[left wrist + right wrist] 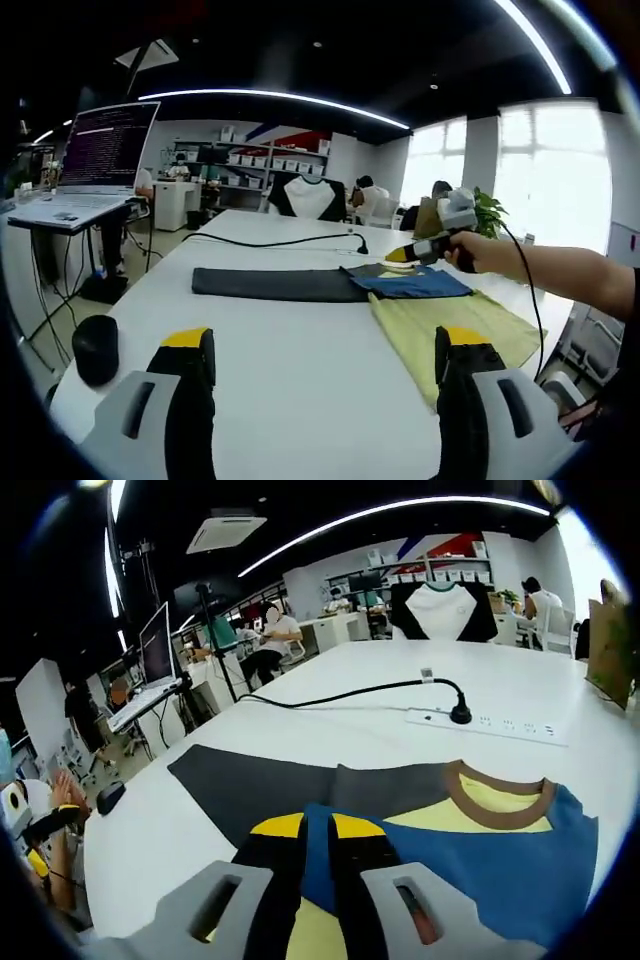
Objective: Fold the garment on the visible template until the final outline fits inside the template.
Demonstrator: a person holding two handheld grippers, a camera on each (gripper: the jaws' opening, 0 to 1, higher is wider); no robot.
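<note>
white table (290,350) is carrying the whole setup, open office running behind it, laptop (100,150) sitting at 10 o'clock in the left gripper view. garment (480,850), a blue and yellow shirt with a brown collar, is lying flat near the table's far edge, partly overlapping the dark grey template (270,283), which is stretching away toward 9 o'clock of it. black cable (350,692) and power strip (490,723) are lying beyond, just past the collar.

left gripper (325,360) is hovering over bare table, jaws wide apart, holding nothing, well apart from the cloth. right gripper (318,840) is sitting low over the shirt's blue shoulder, jaws drawn nearly together; cannot tell whether fabric is pinched between them.

judgement: folding is at an early step, shirt looking mostly spread out and reaching beyond the template. next move is calling for a firm pinch on an edge and carrying it across toward the template, left gripper coming in to take the other edge.
</note>
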